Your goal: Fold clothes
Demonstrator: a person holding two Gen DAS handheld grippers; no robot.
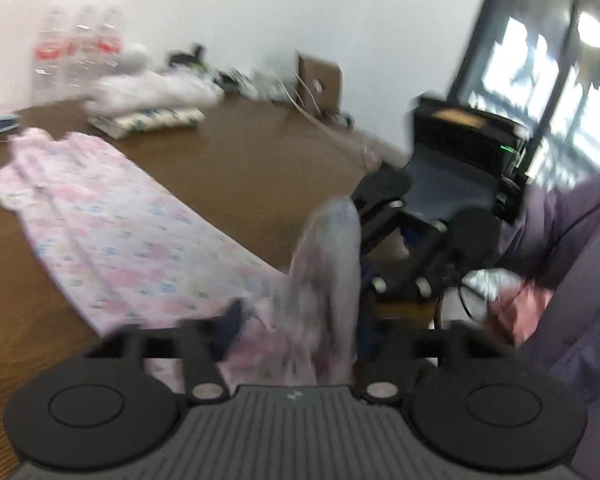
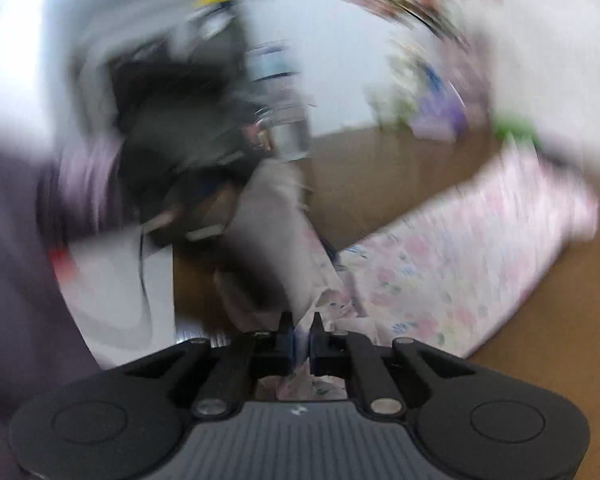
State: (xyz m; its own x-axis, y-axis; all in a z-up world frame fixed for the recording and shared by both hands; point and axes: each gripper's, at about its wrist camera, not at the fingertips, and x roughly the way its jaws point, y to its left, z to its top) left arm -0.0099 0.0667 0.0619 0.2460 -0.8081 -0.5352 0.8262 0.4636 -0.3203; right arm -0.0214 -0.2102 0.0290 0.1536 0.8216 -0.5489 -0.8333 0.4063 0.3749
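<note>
The right hand-held gripper [image 2: 300, 334] has its jaws narrowed onto a bunched edge of the pink floral garment [image 2: 460, 248]. The left hand-held gripper [image 1: 296, 328] is buried in lifted cloth, so I cannot tell its jaw state. Beyond the lifted edge the garment lies flat across the brown desk [image 1: 260, 152], with folded clothes [image 1: 148, 120] and water bottles [image 1: 80, 48] behind it.

Two close, facing wrist views, shared pink garment [image 1: 112, 224]

A brown wooden table [image 1: 240, 168] carries three clear water bottles [image 1: 78, 46] with red labels at its far edge, a cardboard box [image 1: 320, 84] right of them, tangled white cables [image 1: 312, 108] beside that box
</note>
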